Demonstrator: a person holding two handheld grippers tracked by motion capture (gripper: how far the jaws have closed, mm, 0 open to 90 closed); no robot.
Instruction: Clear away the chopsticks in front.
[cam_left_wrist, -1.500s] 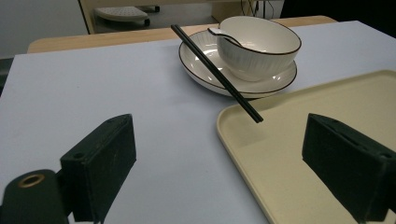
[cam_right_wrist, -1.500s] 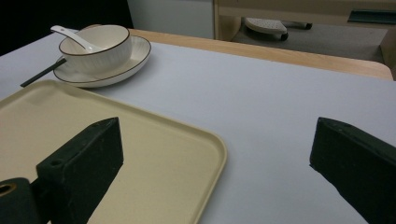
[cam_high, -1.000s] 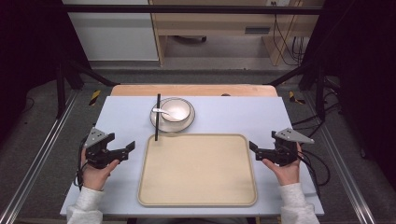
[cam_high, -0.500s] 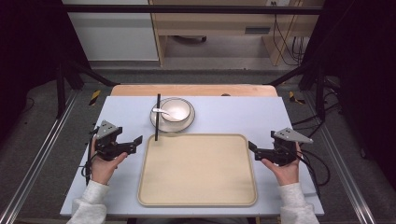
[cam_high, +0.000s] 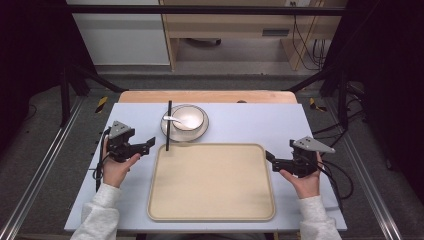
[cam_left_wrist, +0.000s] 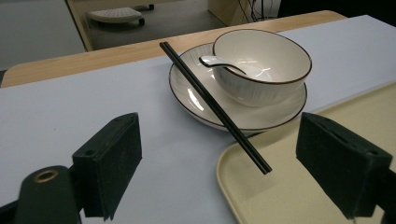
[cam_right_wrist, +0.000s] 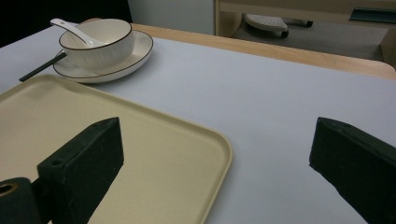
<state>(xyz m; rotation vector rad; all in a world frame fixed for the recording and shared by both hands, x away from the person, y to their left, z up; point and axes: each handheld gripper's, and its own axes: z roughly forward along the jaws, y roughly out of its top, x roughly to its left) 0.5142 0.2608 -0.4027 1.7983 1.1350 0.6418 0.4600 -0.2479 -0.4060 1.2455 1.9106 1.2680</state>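
My left gripper (cam_high: 148, 144) open, empty. Chopsticks (cam_high: 169, 125) just right of it, leaning on plate (cam_high: 167, 131) rim, tip over tray (cam_high: 210, 210) corner; long axis runs front-back (across jaws). Right gripper (cam_high: 270, 156) open, far side; left much nearer.

1. The high view looks forward and down over the whole worktop (cam_high: 240, 125).
2. The left gripper view sits low, close to the bowl (cam_left_wrist: 261, 58).
3. The right gripper view sees the same bowl (cam_right_wrist: 95, 42) from farther off.

Chopstick (cam_left_wrist: 215, 106) btwn left tool (cam_left_wrist: 233, 163) & plate (cam_left_wrist: 196, 95).
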